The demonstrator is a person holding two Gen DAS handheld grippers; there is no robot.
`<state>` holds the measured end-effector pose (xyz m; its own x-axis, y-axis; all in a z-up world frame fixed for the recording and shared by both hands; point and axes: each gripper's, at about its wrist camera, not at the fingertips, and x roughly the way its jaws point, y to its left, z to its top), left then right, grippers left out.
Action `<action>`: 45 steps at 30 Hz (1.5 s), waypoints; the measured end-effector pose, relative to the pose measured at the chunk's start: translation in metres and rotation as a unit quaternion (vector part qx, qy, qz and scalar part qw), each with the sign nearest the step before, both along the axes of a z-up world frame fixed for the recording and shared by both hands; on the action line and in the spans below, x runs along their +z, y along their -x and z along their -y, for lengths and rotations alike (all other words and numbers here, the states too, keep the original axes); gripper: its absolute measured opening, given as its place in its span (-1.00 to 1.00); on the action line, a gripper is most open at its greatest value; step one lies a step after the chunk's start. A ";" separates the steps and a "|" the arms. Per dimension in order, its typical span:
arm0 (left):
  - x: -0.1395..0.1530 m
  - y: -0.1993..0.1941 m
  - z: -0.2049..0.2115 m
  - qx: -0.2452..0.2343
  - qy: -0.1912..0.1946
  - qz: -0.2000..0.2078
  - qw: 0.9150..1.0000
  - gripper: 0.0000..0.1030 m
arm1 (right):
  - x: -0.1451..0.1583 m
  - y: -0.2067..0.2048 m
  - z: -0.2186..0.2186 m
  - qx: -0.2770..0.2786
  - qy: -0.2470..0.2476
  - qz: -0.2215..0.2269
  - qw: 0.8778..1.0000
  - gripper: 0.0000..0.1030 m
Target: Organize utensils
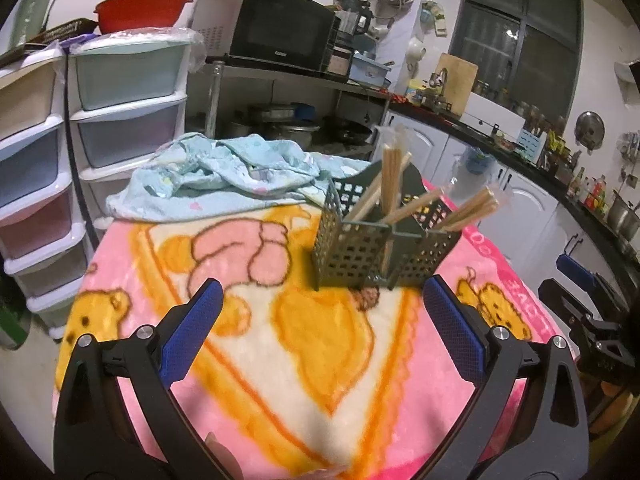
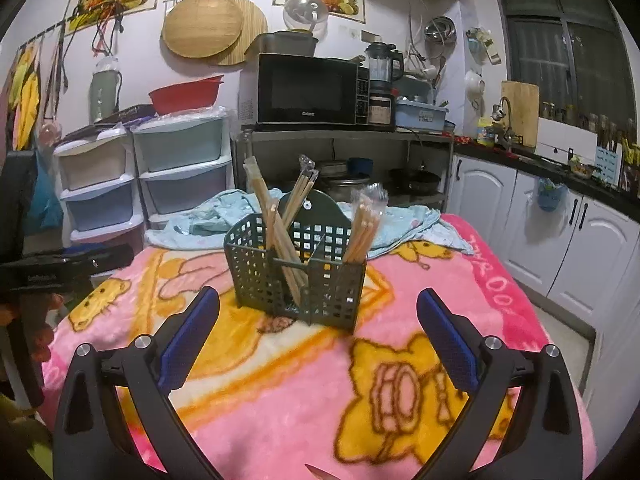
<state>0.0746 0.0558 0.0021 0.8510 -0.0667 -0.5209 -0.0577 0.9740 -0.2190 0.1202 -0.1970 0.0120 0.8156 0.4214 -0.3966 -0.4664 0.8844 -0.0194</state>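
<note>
Left wrist view
- Left gripper (image 1: pixel 320 312): jaws spread wide, nothing between the blue pads; it hangs above the pink blanket (image 1: pixel 280 360), short of the holder.
- Utensil holder (image 1: pixel 380 248): dark green perforated caddy standing upright on the blanket, divided into compartments, just beyond the fingertips.
- Chopsticks (image 1: pixel 390 176): wooden bundles, some in clear wrappers, leaning in different directions out of separate compartments; one bundle tilts far out over the right rim.
- Risk: the holder looks light and sits on soft, uneven fabric, so a push from one finger would likely slide or tip it rather than let it be gripped.
- Right gripper (image 1: pixel 580 304): seen at the right edge, off to the side of the holder.

Right wrist view
- Right gripper (image 2: pixel 318 312): also wide open and empty, aimed at the holder (image 2: pixel 296 276) from in front.
- Chopstick bundles (image 2: pixel 364 224): three groups, two crossing in the left part, one in the right compartment.
- Risk: closing on a crinkly wrapper tip instead of the sticks could let the bundle slip out; lifting one of the crossed bundles may drag its neighbour or rock the caddy.
- Blue cloth (image 2: pixel 400 224): crumpled just behind the holder; a tipped bundle could fall into its folds.
</note>
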 end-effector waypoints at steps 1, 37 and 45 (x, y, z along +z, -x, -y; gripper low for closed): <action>-0.001 0.001 0.002 0.000 -0.004 0.003 1.000 0.79 | -0.002 0.002 0.002 -0.003 -0.003 0.005 1.000 0.87; -0.002 0.022 0.028 0.009 -0.027 0.072 0.997 0.79 | -0.013 0.022 0.014 -0.037 -0.034 0.074 0.996 0.87; -0.002 0.021 0.028 0.008 -0.027 0.072 0.997 0.79 | -0.013 0.023 0.014 -0.037 -0.035 0.075 0.996 0.87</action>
